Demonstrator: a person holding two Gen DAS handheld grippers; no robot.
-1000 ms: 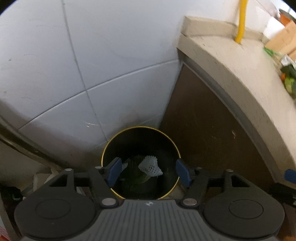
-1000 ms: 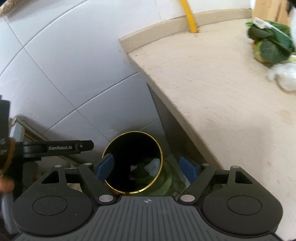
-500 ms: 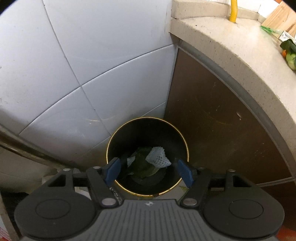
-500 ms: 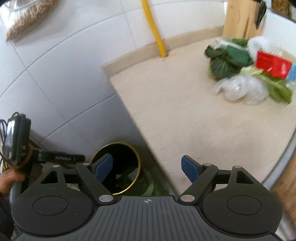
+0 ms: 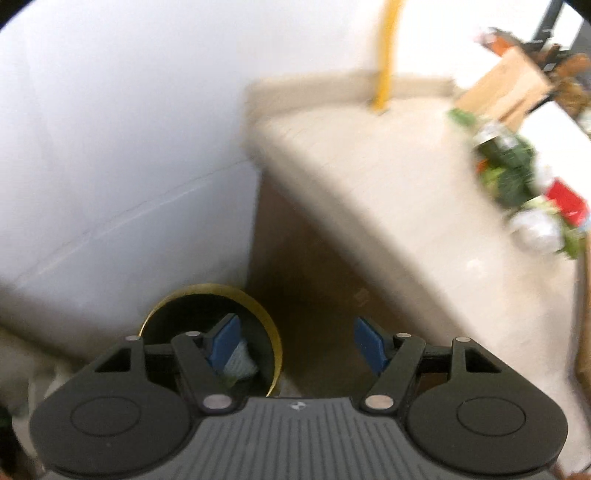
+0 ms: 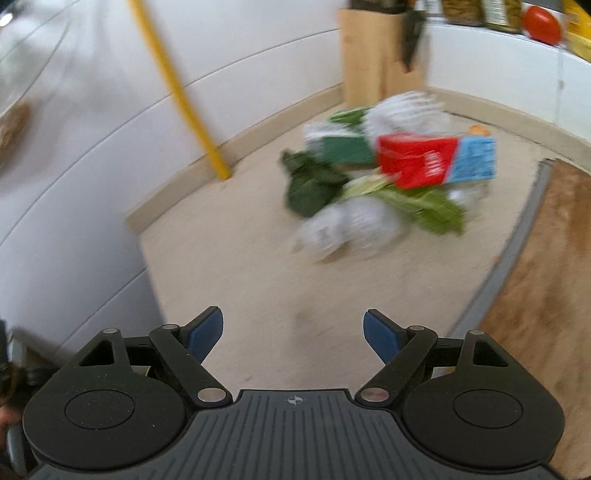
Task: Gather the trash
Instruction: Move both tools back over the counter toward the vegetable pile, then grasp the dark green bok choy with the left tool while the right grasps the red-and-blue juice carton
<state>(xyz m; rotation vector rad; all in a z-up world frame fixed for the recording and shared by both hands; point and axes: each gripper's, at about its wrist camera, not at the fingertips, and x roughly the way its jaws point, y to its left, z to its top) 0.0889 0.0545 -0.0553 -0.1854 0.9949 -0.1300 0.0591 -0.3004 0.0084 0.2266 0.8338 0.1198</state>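
A black trash bin with a gold rim (image 5: 275, 347) stands on the floor beside the counter, with white foam netting (image 5: 242, 363) and green scraps inside. My left gripper (image 5: 295, 341) is open and empty above the bin's right edge. My right gripper (image 6: 293, 336) is open and empty above the beige counter (image 6: 240, 280). A blurred trash pile lies further along the counter: a red carton (image 6: 417, 160), a blue carton (image 6: 474, 160), green leaves (image 6: 314, 184), a clear crumpled plastic bag (image 6: 351, 225). The pile also shows in the left wrist view (image 5: 532, 199).
A yellow pipe (image 6: 181, 92) runs down the white tiled wall to the counter. A wooden knife block (image 6: 376, 55) stands behind the pile. A wooden board (image 6: 546, 280) lies at the right. Jars and a red tomato (image 6: 543, 20) sit on a ledge.
Both grippers have risen and swung right, away from the bin toward the counter. The trash pile is now in front of the right gripper. Both views are motion-blurred.
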